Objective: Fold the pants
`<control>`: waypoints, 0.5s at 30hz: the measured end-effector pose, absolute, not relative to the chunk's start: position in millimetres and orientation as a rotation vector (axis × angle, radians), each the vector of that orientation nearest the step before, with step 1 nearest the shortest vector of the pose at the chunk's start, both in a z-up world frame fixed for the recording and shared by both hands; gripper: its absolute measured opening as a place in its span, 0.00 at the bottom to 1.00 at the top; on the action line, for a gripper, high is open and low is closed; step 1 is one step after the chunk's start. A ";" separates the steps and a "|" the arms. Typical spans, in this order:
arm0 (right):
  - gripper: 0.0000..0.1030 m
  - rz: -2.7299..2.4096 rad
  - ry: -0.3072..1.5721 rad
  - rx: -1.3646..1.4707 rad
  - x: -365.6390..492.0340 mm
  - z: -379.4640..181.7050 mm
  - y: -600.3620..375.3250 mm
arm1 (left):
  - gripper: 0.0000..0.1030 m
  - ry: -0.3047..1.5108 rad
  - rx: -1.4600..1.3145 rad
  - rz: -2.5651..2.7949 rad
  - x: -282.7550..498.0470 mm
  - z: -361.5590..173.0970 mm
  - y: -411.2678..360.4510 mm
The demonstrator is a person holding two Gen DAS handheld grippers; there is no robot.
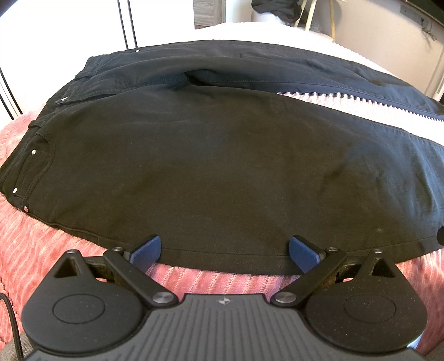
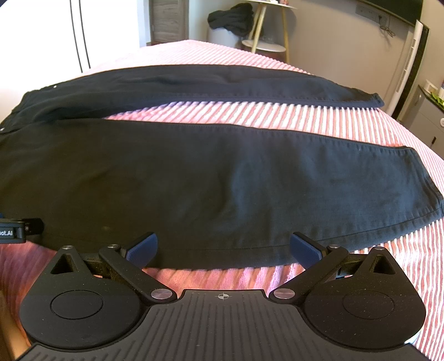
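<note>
Here both tongs gape at the pants' near edge.

A pink ribbed bedspread covers the bed in bright daylight. Beyond it stands a small round side table bearing dark clothing, against a grey wall.

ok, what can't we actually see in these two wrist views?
- Left wrist view: the pants run off the right edge, so both leg hems are cut off.
- Right wrist view: the waistband is cut off at the left edge.
- Both views: bedspread under the pants is hidden by the fabric.
</note>
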State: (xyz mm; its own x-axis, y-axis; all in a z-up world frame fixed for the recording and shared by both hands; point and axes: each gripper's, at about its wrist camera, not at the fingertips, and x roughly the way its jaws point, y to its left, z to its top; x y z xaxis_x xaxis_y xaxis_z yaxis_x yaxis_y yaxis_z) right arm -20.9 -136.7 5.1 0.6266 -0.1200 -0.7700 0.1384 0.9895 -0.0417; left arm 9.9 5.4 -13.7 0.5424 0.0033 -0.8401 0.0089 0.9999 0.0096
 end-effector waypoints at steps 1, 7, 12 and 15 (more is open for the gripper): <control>1.00 -0.148 0.881 0.022 -20.9 5.1 -136.7 | 0.96 0.997 0.014 -0.003 9.7 -13.8 5.7; 1.00 -0.148 0.882 0.022 -20.8 5.1 -136.9 | 0.96 0.997 0.012 -0.002 9.7 -13.7 5.4; 1.00 -0.148 0.883 0.022 -20.5 5.1 -137.2 | 0.96 0.999 0.010 -0.008 8.8 -13.7 5.4; 1.00 -0.148 0.884 0.020 -21.1 4.4 -136.8 | 0.96 0.998 0.018 -0.008 9.1 -13.0 4.7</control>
